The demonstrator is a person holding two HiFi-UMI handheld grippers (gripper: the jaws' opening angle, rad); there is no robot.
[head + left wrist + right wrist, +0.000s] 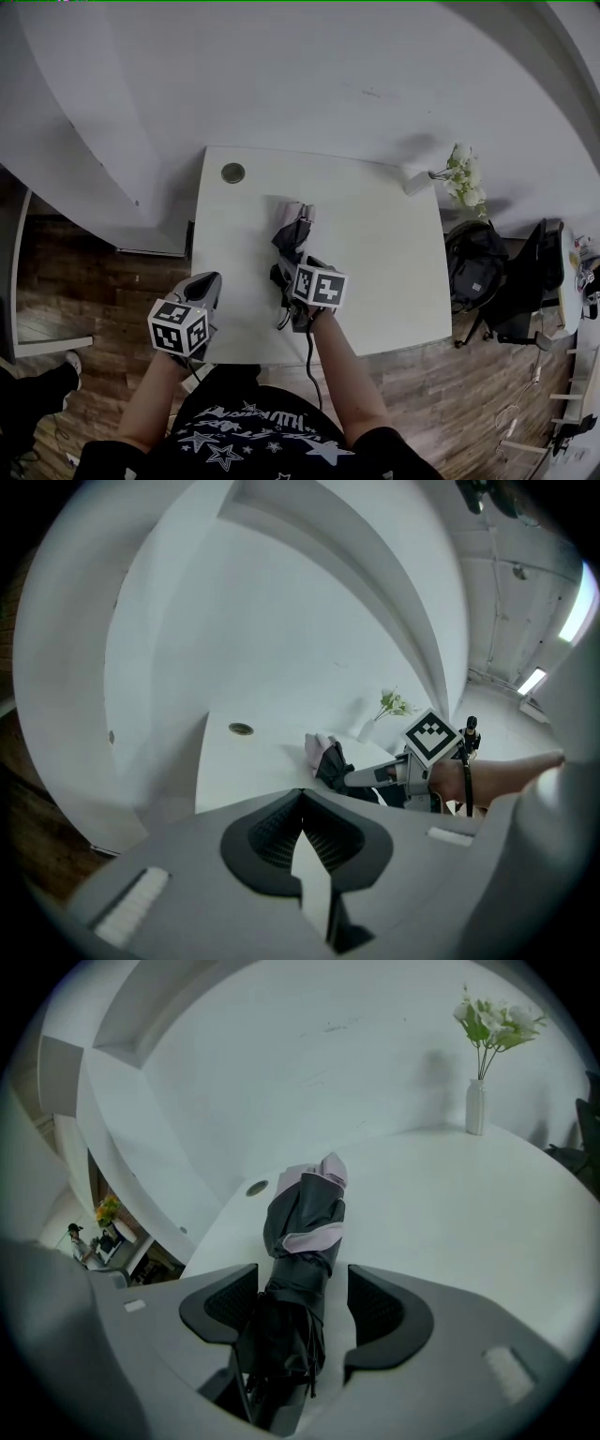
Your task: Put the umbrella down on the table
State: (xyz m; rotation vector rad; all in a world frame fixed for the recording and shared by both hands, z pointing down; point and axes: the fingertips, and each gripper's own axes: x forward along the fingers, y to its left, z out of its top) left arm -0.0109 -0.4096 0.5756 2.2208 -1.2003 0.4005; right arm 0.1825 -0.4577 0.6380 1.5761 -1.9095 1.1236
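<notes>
Umbrella (302,1227): folded, dark with pale pink trim, lying flat near the middle of the white table (384,262).
Right gripper (302,1290): spread wide on either side of the umbrella's handle end, pads not squeezing it.
Left gripper (300,797): pressed together, empty, by the table's front left edge.
Done: umbrella resting on the tabletop, no grip on it.
Left: probably only drawing the right gripper clear.

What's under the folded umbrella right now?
The white table lies under the far end of the umbrella. Its near end sits between the open jaws of the right gripper, which cover whatever is beneath there.
</notes>
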